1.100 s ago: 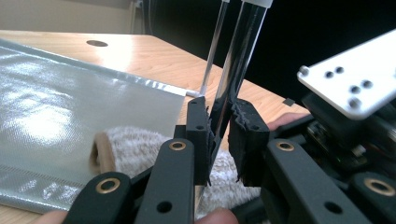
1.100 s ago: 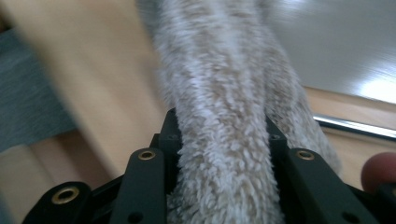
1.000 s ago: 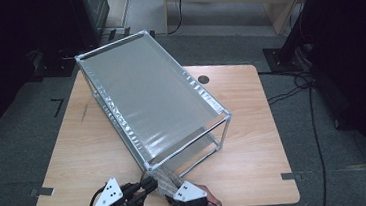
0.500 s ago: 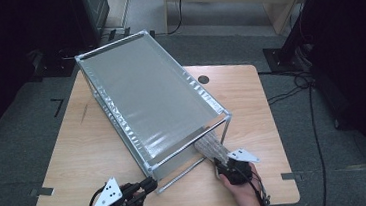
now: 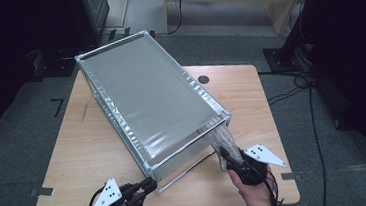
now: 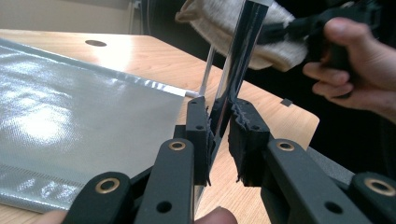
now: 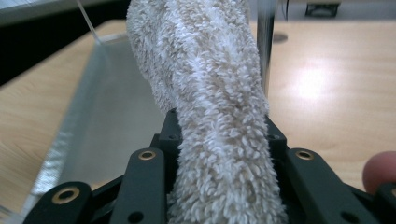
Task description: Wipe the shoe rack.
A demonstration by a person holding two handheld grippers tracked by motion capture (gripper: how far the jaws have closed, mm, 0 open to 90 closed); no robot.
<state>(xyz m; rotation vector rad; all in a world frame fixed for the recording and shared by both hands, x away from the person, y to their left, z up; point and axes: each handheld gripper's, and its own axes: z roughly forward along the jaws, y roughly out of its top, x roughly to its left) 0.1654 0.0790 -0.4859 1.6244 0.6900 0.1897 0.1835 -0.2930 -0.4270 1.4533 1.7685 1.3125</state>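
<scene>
A chrome-framed rack (image 5: pixel 150 101) with a silver sheet over its top stands slantwise on the wooden table (image 5: pixel 85 151). My left gripper (image 5: pixel 150 184) is at the rack's near left corner. In the left gripper view it (image 6: pixel 218 116) is shut on the upright chrome post (image 6: pixel 240 51). My right gripper (image 5: pixel 224 154) is shut on a beige terry cloth (image 5: pixel 223 138), which lies against the rack's near right corner post. In the right gripper view the cloth (image 7: pixel 210 93) rises from between the jaws beside that post (image 7: pixel 266 42).
A low chrome bar (image 5: pixel 187 170) of the rack runs along the table between the two grippers. A round cable hole (image 5: pixel 203 79) sits in the tabletop at the back right. Cables and dark stands lie on the grey floor around the table.
My right gripper has carried the cloth from beside the left gripper, rightward and up, to the rack's near right corner post. The left gripper has stayed on its post.
</scene>
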